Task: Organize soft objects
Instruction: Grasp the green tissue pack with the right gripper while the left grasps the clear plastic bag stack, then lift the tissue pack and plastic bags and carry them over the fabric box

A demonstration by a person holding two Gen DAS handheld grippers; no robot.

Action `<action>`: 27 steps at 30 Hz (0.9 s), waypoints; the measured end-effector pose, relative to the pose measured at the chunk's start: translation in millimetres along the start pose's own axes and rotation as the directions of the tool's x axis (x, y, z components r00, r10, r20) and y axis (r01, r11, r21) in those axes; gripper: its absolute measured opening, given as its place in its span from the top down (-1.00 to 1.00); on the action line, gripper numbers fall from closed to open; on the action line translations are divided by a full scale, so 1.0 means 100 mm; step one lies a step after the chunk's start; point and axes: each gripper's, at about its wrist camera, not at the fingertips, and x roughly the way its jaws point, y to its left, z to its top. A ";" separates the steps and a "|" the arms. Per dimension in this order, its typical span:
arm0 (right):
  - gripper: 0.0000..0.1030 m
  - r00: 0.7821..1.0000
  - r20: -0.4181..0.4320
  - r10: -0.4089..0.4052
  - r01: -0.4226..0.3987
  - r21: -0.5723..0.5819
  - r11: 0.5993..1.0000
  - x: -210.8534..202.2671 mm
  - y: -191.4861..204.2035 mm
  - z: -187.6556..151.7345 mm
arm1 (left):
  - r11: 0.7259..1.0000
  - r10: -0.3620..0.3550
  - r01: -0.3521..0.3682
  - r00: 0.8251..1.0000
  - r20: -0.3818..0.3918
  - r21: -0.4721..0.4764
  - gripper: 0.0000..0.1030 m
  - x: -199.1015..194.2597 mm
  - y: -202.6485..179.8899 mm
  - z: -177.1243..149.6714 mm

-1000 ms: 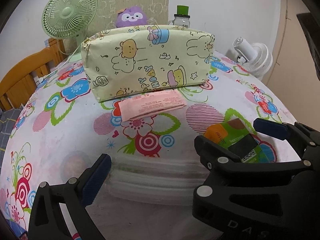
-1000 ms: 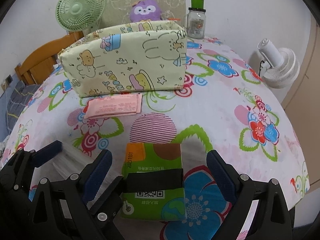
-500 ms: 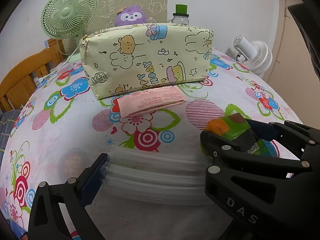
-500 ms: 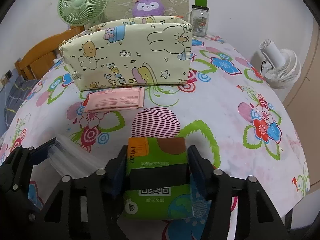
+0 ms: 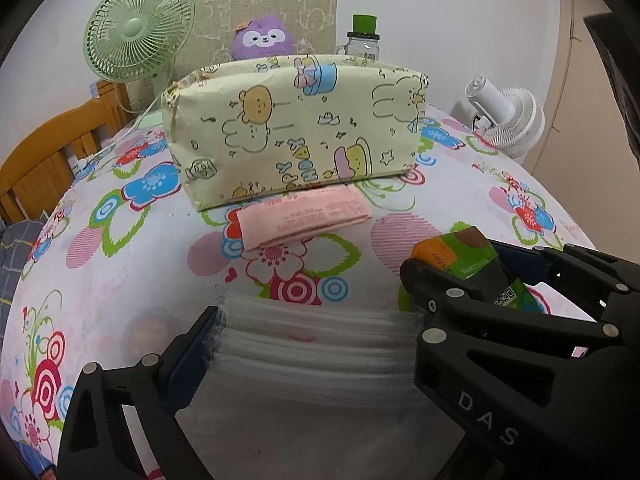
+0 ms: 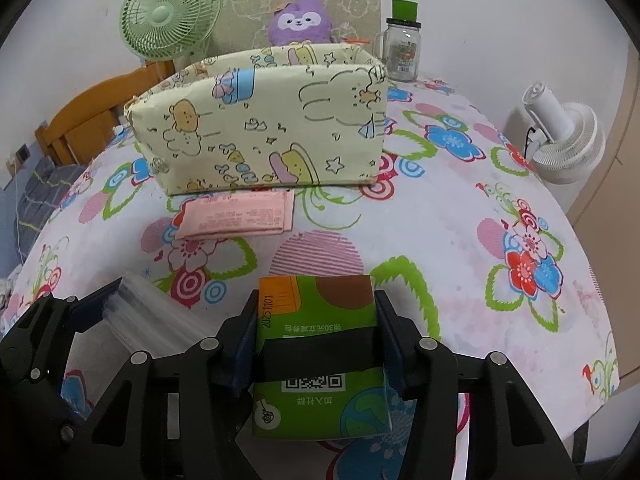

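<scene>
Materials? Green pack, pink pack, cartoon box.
Green pack: glossy printed plastic film, probably tissues; slight sheen, wrap seams. Pink pack: thin matte film or paper, flat, soft edges. Cartoon box: looks like printed fabric, matte; rim sags, stitched corners.

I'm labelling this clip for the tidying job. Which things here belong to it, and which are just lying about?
Part of the job:
green tissue pack, clamped in the right tongs
clear plastic bags, between the left tongs
pink packet
fabric box

Just lying about:
green fan
purple plush
glass jar
white fan
</scene>
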 end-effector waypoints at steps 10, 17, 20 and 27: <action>-0.07 1.000 0.031 0.000 -0.001 0.010 1.000 -0.09 -0.04 0.11 | 1.000 -0.012 0.012 1.000 0.017 -0.003 -0.93 -0.04 0.00 0.14; -0.07 0.998 0.055 0.005 -0.006 0.014 1.000 -0.16 -0.05 0.21 | 1.000 -0.010 0.011 0.999 0.031 -0.005 -0.93 -0.10 0.00 0.25; -0.07 0.998 0.068 0.011 -0.012 0.018 1.000 -0.20 -0.06 0.25 | 1.000 -0.004 0.004 0.999 0.042 0.000 -0.93 -0.13 -0.01 0.31; -0.07 0.995 0.098 0.014 -0.016 0.017 1.000 -0.30 -0.07 0.36 | 1.000 -0.002 0.002 0.998 0.063 -0.001 -0.93 -0.22 0.00 0.41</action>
